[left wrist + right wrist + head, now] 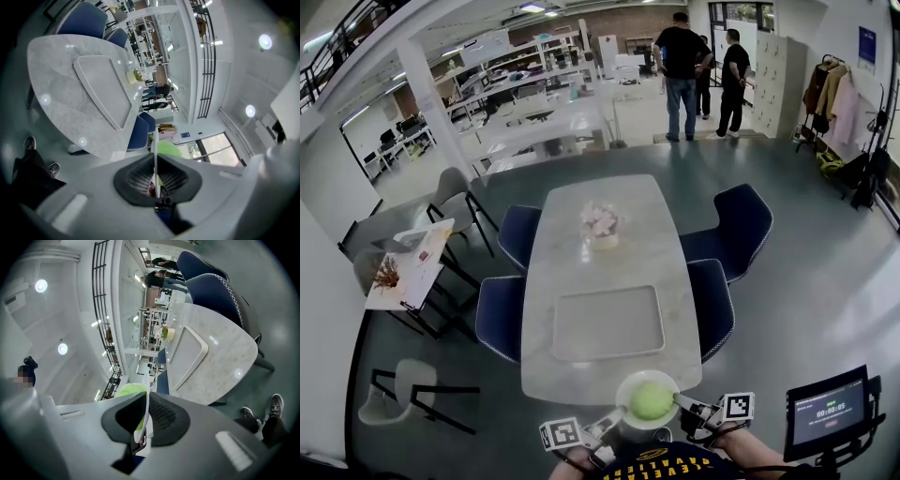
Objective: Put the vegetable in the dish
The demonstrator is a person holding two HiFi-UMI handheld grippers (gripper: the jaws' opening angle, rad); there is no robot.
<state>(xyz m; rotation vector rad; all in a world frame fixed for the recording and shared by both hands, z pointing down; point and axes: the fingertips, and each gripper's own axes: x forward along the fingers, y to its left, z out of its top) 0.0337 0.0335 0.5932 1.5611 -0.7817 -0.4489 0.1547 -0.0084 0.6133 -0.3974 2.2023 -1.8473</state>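
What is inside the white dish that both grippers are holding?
A single round, pale green vegetable sits in the dish, filling most of it. The dish floor beneath it is covered, so anything under it cannot be seen.

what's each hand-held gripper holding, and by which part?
Both hold the round white dish, which carries a round green vegetable. The left hand-held gripper is shut on its left rim, the right hand-held gripper on the opposite rim.

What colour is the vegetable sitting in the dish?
The vegetable is pale green, clearest in the head view.
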